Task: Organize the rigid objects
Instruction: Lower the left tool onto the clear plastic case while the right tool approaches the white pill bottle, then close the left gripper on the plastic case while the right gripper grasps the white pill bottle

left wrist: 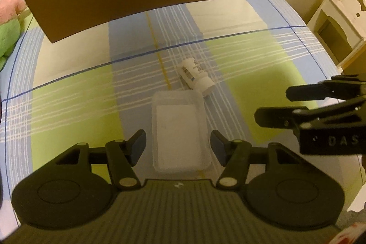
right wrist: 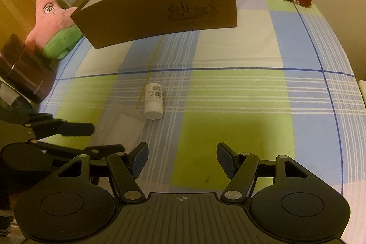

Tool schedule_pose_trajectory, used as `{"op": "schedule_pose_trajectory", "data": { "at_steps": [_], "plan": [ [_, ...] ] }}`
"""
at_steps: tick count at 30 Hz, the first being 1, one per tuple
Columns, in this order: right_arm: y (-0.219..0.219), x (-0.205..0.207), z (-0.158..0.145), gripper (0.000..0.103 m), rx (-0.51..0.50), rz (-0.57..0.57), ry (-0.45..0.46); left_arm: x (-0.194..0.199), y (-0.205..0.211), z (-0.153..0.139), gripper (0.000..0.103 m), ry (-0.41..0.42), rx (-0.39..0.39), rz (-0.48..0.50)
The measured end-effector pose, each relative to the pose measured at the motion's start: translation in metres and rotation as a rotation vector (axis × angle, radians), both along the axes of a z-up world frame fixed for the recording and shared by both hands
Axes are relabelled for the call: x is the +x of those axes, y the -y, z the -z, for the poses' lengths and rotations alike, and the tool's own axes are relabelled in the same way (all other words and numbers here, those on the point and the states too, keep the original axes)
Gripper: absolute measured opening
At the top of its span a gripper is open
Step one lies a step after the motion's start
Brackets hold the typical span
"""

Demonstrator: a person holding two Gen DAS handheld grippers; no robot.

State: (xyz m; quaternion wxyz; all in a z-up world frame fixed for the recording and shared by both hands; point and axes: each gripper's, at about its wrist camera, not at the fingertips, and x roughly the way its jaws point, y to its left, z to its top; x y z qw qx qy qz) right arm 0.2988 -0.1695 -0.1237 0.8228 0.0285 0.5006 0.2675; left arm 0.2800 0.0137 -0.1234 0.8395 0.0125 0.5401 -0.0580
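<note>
Spread left fingers (left wrist: pixel 140 144) flanking clear plastic tray (left wrist: pixel 180 132) on checked bed sheet (left wrist: pixel 251 56), not touching; white bottle (left wrist: pixel 197 77) lying just beyond. Right gripper (right wrist: pixel 181 158) spread, empty.

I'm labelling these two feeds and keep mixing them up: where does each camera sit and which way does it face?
Left wrist: on the left gripper, looking steeply down at the clear tray between its open fingers; right gripper enters at right.
Right wrist: on the right gripper, facing bare checked cloth; left gripper at left.
Shared: white bottle, brown box.
</note>
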Motion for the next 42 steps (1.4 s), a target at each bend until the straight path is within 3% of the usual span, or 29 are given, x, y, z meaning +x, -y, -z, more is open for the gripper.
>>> {"op": "schedule_pose_trajectory", "data": {
  "at_steps": [11,23,36,42],
  "plan": [
    [-0.016,0.010,0.004,0.066,0.010,-0.026,0.006,0.009,-0.012,0.008,0.053,0.033,0.011,-0.023],
    [-0.057,0.028,0.011,0.065,0.028,-0.115,0.086,0.021,-0.056,0.007,0.053,0.036,0.029,-0.153],
    [-0.079,0.047,0.030,0.028,-0.008,-0.155,0.088,0.033,-0.059,0.012,0.053,0.024,0.029,-0.159],
    [-0.073,0.042,0.030,0.027,-0.003,-0.172,0.085,0.030,-0.055,0.013,0.053,0.028,0.033,-0.142]
  ]
}}
